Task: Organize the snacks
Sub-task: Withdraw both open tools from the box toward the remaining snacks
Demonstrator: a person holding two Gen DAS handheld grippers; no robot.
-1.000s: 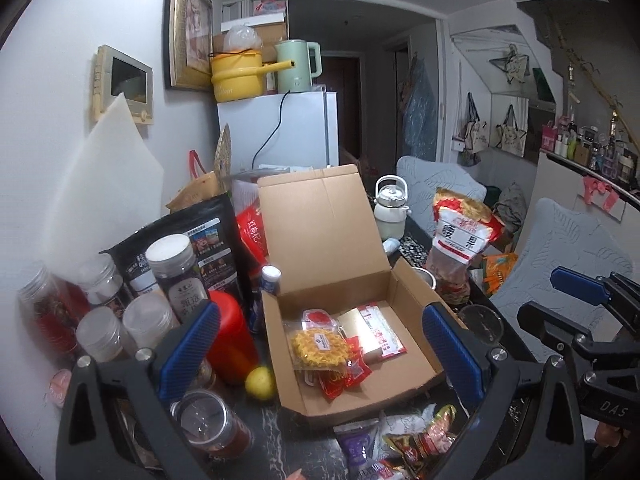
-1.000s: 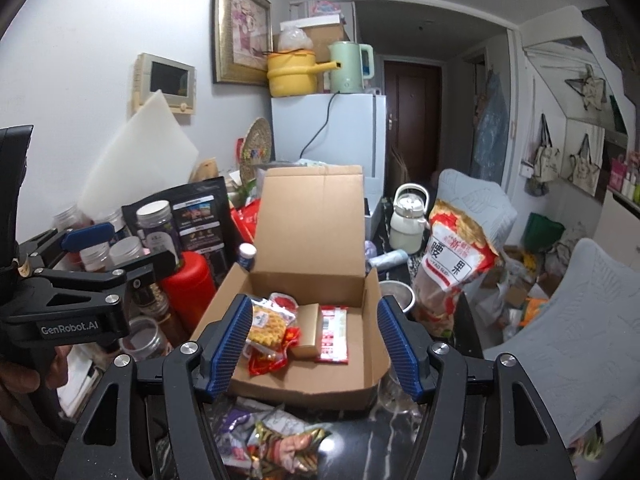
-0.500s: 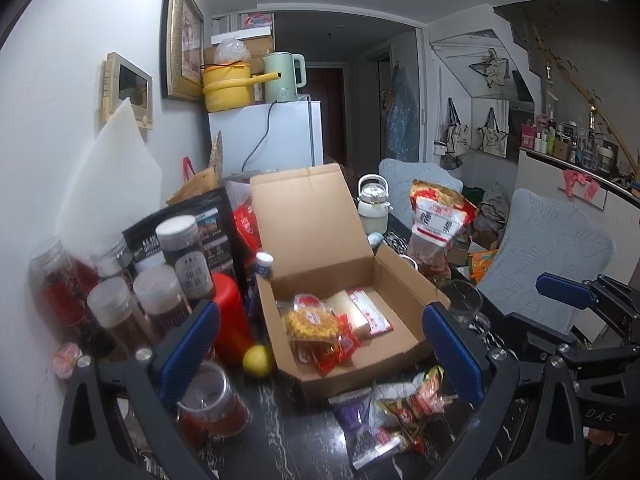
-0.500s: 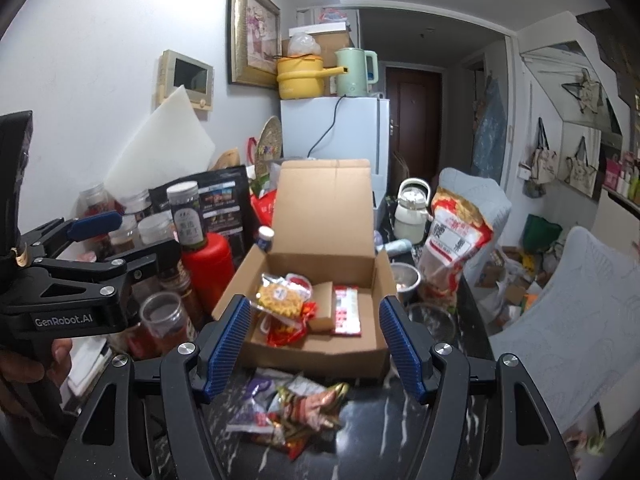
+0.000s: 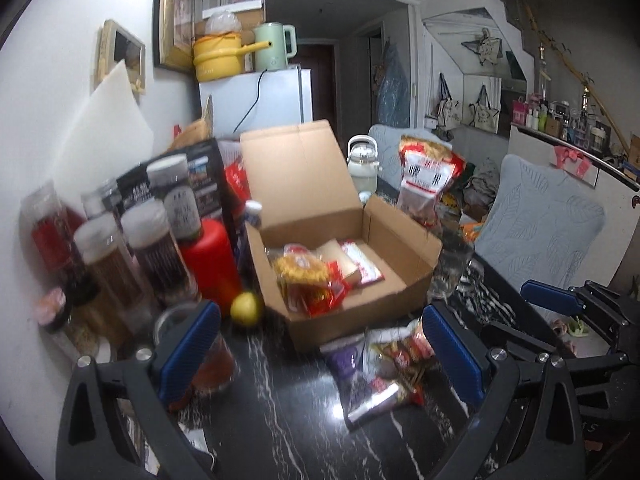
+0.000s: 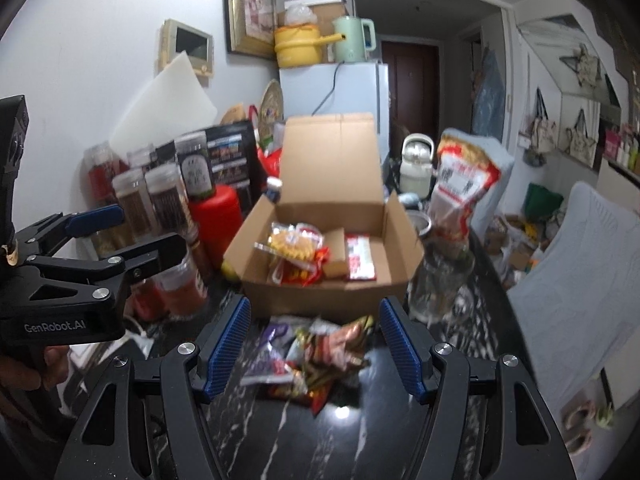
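Note:
An open cardboard box (image 5: 404, 292) (image 6: 320, 300) stands on the black marbled table (image 5: 280, 420), its lid up. Inside lie a yellow snack packet (image 5: 300, 268) (image 6: 292, 240), red wrappers and a flat red-and-white packet (image 6: 360, 260). In front of the box a loose pile of snack packets (image 5: 380, 368) (image 6: 316, 356) lies on the table. My left gripper (image 5: 320, 350) (image 6: 136, 228) is open and empty, hovering short of the pile. My right gripper (image 6: 314, 344) (image 5: 524, 316) is open too; the pile shows between its blue pads (image 6: 228, 340), untouched.
Tall lidded jars (image 5: 152, 248), a red canister (image 5: 208, 260), a lemon (image 5: 246, 308) and a glass of red contents (image 5: 212, 356) crowd the left. A clear glass jar (image 6: 436, 284), a big snack bag (image 6: 460, 188) and a white kettle (image 6: 416, 164) stand right of the box.
Both grippers have drawn back from the box and sunk toward the table. The loose pile has come fully into view in front of them. The jaws stand as wide as before.

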